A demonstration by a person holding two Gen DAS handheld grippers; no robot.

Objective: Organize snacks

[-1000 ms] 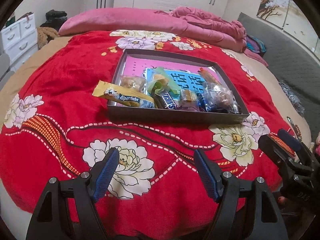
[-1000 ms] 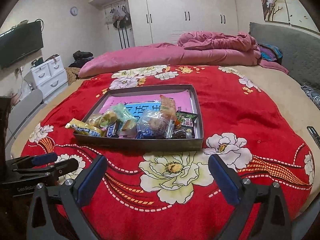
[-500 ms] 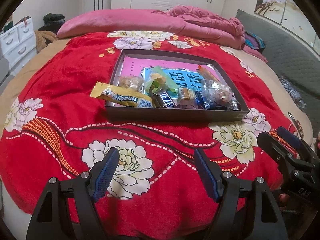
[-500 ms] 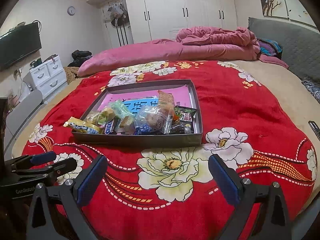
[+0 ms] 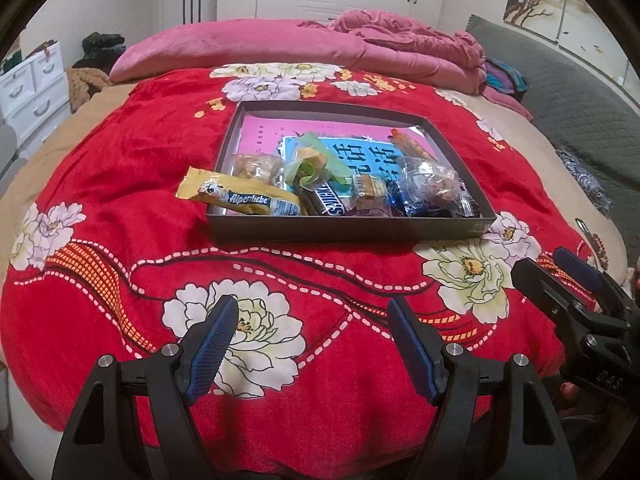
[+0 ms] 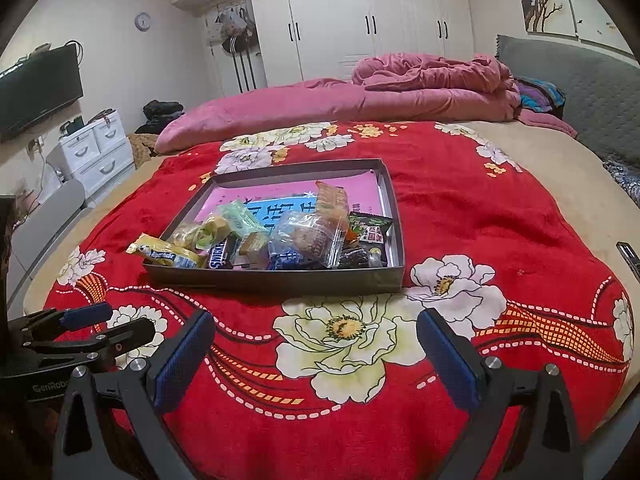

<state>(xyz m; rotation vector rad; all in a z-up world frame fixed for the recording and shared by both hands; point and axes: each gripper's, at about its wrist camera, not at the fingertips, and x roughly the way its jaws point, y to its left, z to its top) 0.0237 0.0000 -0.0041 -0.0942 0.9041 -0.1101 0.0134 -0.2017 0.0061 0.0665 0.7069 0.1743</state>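
Note:
A shallow dark tray (image 5: 352, 232) (image 6: 280, 280) sits on the red flowered blanket (image 5: 120, 184) in the middle of the bed. Several snacks are piled along its near side. A yellow Alpenliebe pack (image 5: 240, 198) (image 6: 168, 254) hangs over the tray's near-left corner. Beside it are a Snickers bar (image 5: 326, 200) (image 6: 220, 256), a green-wrapped sweet (image 5: 312, 160) and a clear bag of treats (image 5: 430, 186) (image 6: 308, 234). A dark green packet (image 6: 370, 228) lies at the tray's right. My left gripper (image 5: 311, 308) (image 6: 104, 320) and right gripper (image 6: 315, 318) (image 5: 552, 268) hover open and empty above the blanket, short of the tray.
A rumpled pink quilt (image 6: 400, 92) lies across the far side of the bed. A grey padded headboard (image 6: 580, 80) is on the right. White drawers (image 6: 96, 152) and a wall TV (image 6: 36, 88) stand on the left. A small metal object (image 6: 628, 254) lies near the bed's right edge.

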